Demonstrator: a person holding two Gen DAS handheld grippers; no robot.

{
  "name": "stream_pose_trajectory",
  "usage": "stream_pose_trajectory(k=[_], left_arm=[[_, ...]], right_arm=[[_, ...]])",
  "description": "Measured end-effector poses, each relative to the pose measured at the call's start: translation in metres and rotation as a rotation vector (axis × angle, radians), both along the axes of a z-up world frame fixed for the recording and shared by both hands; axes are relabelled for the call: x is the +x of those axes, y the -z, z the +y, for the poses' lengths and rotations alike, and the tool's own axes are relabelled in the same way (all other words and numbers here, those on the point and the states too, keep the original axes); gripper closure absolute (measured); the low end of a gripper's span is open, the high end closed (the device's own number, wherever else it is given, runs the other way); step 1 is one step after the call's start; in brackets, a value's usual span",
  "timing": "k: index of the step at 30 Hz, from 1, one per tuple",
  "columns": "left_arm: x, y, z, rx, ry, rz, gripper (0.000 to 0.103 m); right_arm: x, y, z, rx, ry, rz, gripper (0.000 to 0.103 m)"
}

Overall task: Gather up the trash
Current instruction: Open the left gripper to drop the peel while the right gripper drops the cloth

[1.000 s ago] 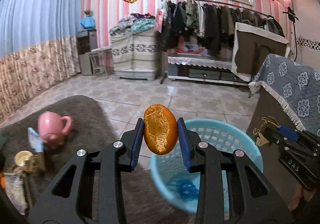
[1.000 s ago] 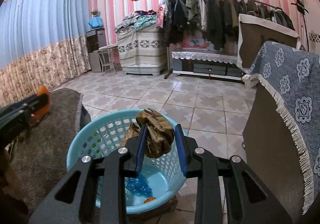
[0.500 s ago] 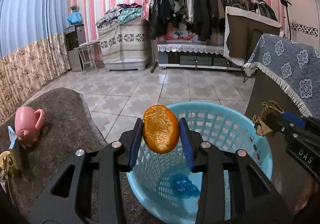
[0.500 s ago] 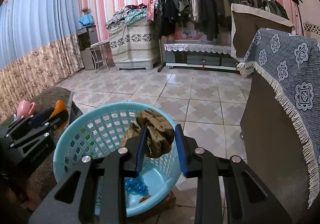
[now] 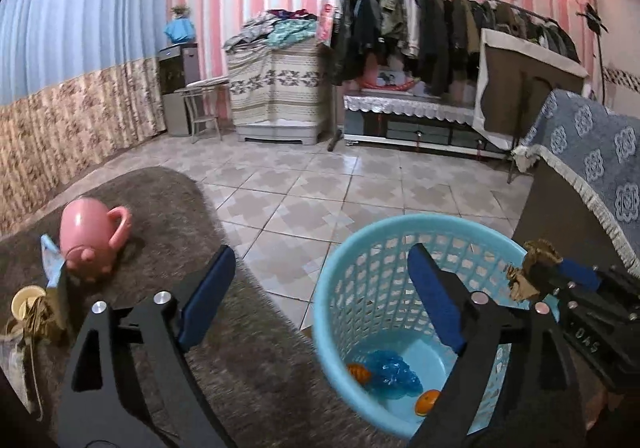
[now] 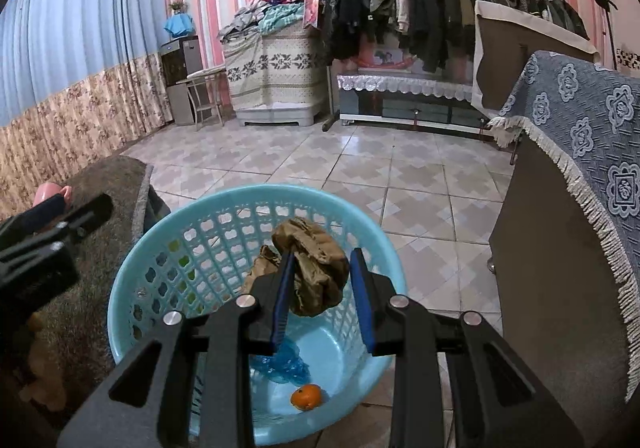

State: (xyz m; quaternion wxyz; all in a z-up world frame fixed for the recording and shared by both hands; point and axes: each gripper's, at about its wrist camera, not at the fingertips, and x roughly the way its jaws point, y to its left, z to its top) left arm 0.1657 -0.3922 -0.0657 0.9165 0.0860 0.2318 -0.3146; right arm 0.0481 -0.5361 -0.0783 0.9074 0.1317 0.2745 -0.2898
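- left gripper [image 5: 320,284] fingers spread wide apart, nothing between them; right finger hangs over the basket [image 5: 360,260] rim, left finger over the brown rug [image 5: 168,208]
- right gripper [image 6: 322,290] fingers clamped on a crumpled brown paper wad [image 6: 316,268], held above the basket opening; the same wad shows at the right edge of the left wrist view, poking out of the gripper tip
- basket is light blue plastic with a lattice wall, standing on the tiled floor [image 5: 320,188] just beside the rug edge
- inside on the basket bottom: blue plastic bag [image 5: 390,370] crumpled; orange peel [image 5: 359,372] touching the bag's left side; a second orange piece [image 5: 426,406] near the front wall, partly behind the left gripper's finger
- right wrist view shows one orange piece [image 6: 306,396] beside the blue bag; the other is hidden
- pink piggy mug [image 5: 88,236] lying on its side on the rug, well apart from the basket
- more clutter at the left edge of the rug near the mug, too blurred to tell
- cabinet with a blue patterned cloth [image 6: 580,120] stands just right of the basket
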Motion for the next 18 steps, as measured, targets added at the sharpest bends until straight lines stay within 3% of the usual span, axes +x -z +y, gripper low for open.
stream_pose_trajectory(k=[9, 10, 12, 16, 18], left_arm=[[0.018, -0.002, 0.023, -0.034, -0.076, 0.034, 0.012], [0.020, -0.002, 0.024, -0.032, -0.080, 0.039, 0.012], [0.023, -0.002, 0.026, -0.021, -0.092, 0.034, 0.012], [0.023, -0.008, 0.031, -0.012, -0.110, 0.021, 0.011], [0.025, -0.014, 0.037, -0.019, -0.124, 0.025, 0.011]], right_arm=[[0.022, 0.004, 0.014, -0.002, -0.010, 0.014, 0.072], [0.025, 0.005, 0.016, -0.011, -0.010, 0.020, 0.067], [0.026, 0.005, 0.019, -0.029, -0.004, 0.015, 0.029], [0.025, -0.002, 0.023, -0.053, -0.010, 0.008, 0.024], [0.023, -0.005, 0.025, -0.060, -0.007, 0.001, 0.016]])
